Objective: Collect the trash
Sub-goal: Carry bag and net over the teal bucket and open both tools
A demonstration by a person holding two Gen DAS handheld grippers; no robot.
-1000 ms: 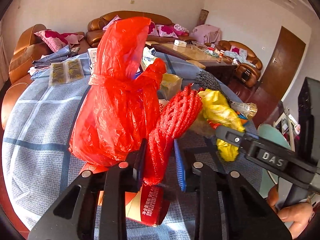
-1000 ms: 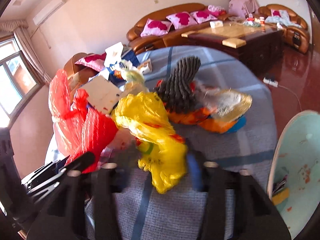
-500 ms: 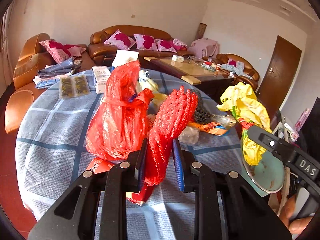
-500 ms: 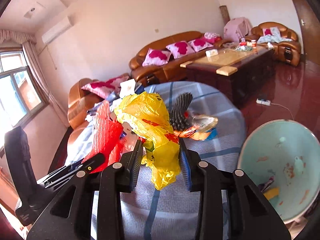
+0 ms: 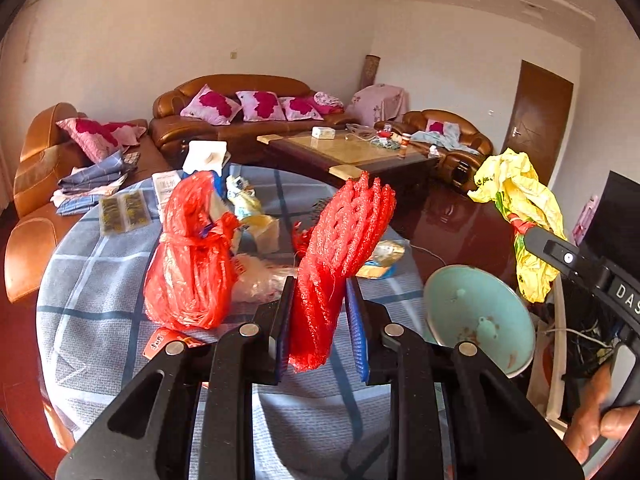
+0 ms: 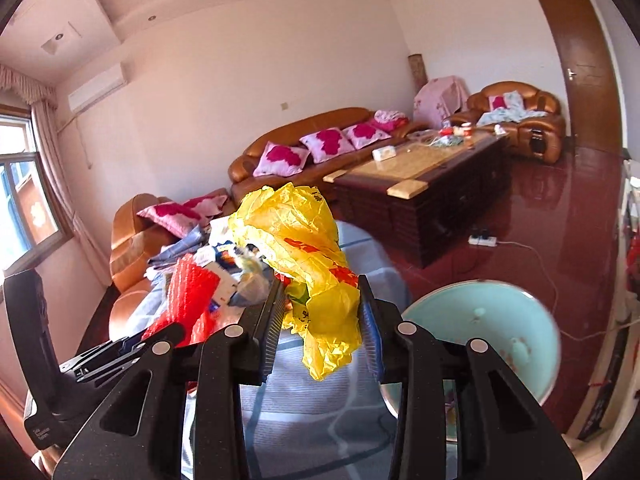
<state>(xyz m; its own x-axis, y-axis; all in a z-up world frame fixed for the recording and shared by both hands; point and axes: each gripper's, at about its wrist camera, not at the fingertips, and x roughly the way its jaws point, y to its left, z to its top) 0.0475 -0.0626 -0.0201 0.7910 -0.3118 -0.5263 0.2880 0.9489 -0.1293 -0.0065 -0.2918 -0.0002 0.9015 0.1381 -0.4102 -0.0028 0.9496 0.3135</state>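
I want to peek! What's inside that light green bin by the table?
Inside the light green bin, only its bare wall with a few brownish smears shows. Its bottom is hidden behind the right tongs holding the yellow bag.

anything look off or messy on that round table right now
Yes. The table is littered: a knotted red plastic bag, crumpled wrappers and small boxes lie scattered across the checked cloth. Nothing looks spilled or broken.

Brown leather sofa with pink-and-red cushions, upper centre. Wooden coffee table right of it. Brown door, far right. Wall air conditioner, upper left; window, left edge.
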